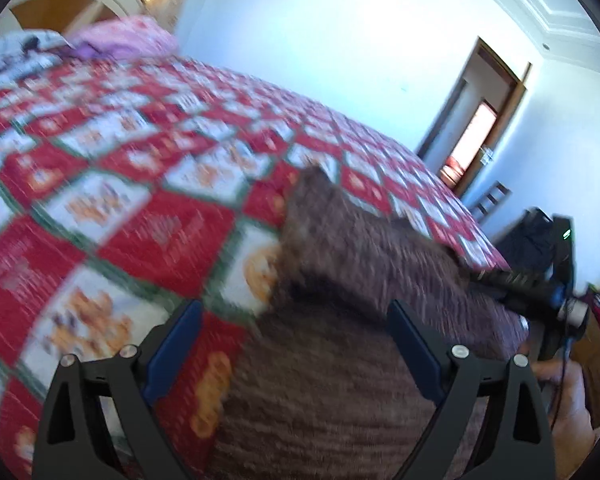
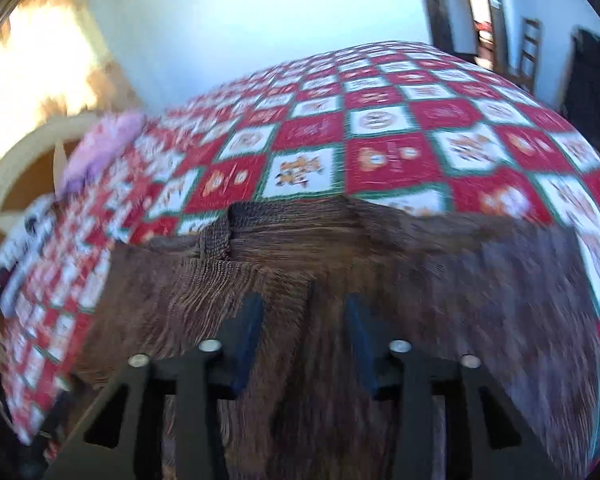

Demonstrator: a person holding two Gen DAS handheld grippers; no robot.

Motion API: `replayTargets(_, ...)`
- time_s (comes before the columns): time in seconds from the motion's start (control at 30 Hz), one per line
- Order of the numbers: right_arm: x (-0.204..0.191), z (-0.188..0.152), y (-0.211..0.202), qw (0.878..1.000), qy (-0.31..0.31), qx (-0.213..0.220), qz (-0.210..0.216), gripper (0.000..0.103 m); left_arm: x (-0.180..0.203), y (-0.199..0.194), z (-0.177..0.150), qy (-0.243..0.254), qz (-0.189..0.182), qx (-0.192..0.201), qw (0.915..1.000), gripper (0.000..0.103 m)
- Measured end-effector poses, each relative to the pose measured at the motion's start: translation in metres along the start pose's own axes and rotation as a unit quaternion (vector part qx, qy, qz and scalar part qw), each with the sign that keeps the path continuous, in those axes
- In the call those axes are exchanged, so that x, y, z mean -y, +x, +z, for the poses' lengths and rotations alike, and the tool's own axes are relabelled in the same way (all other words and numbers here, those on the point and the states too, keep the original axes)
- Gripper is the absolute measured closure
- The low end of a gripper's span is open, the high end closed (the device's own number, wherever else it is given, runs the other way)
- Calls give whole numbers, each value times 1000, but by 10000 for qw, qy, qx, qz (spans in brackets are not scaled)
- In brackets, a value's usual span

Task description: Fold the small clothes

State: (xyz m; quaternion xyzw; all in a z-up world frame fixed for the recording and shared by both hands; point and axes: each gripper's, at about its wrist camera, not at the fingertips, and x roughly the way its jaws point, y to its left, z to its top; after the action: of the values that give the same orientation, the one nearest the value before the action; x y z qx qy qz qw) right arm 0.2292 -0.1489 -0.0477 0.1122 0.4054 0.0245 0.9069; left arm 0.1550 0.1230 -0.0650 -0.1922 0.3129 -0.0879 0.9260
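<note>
A brown knitted garment (image 1: 340,320) lies on the bed's red, white and green checkered quilt (image 1: 120,200). My left gripper (image 1: 296,308) is open, its fingers spread wide above the garment's near part. In the right wrist view the garment (image 2: 380,260) spreads across the near quilt (image 2: 380,120), with a ribbed edge at its left. My right gripper (image 2: 304,308) is open over the garment's middle, jaws apart and nothing between them. The right gripper's body shows in the left wrist view (image 1: 540,292) at the garment's right side. Both views are motion-blurred.
A pink cloth (image 1: 128,36) and a white patterned cloth (image 1: 12,52) lie at the head of the bed by the cream headboard (image 2: 4,184). A doorway (image 1: 480,120), a wooden chair (image 2: 530,52) and dark bags (image 1: 528,236) stand beyond the bed's far side.
</note>
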Motion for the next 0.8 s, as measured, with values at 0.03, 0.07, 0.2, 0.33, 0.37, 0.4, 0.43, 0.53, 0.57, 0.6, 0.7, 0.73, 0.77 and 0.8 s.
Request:
replayTargets(0.03, -7, 2, 12, 9998, -118, -162, -49, 72, 0, -1, 7, -62, 12, 66, 10000, 7)
replayTargets(0.07, -10, 3, 18, 9994, -201, -238, -164, 78, 0, 1, 12, -96, 27, 67, 9999, 7)
replayTargets(0.2, -45, 3, 20, 9933, -1011, -9, -560, 95, -4, 35, 22, 34, 782, -350, 9963, 7)
replayTargets(0.33, -42, 0, 28, 9873, -1306, 105, -897, 94, -8, 51, 15, 250, 1500, -783, 9853, 7)
replayTargets(0.37, -33, 2, 30, 9907, -1164, 18, -703, 94, -6, 53, 13, 397, 1599, -845, 9827, 6)
replayTargets(0.4, -26, 6, 27, 9932, -1018, 39, -571, 93, -5, 52, 11, 462, 1627, -827, 9821, 6)
replayTargets(0.43, -20, 11, 22, 9941, -898, 91, -596, 91, -7, 51, 11, 419, 1615, -806, 9827, 5)
replayTargets(0.53, -8, 15, -9, 9910, -569, 673, -1007, 91, -14, 51, 11, 321, 1541, -815, 9842, 4)
replayTargets(0.57, -8, 15, -19, 9927, -498, 753, -798, 91, -14, 50, 10, 341, 1557, -805, 9839, 4)
replayTargets(0.6, -12, 12, -25, 9941, -530, 750, -585, 91, -15, 50, 9, 370, 1576, -799, 9836, 4)
replayTargets(0.7, -35, 1, -23, 9913, -1027, 646, -504, 91, -7, 51, 9, 381, 1576, -806, 9835, 3)
replayTargets(0.73, -41, -4, -14, 9908, -1134, 564, -476, 89, -4, 55, 11, 377, 1562, -807, 9837, 3)
replayTargets(0.77, -45, -5, 1, 9911, -1161, 443, -474, 88, -4, 58, 12, 376, 1554, -808, 9838, 3)
replayTargets(0.8, -45, -7, 22, 9919, -1164, 156, -480, 88, -5, 57, 11, 386, 1542, -811, 9839, 2)
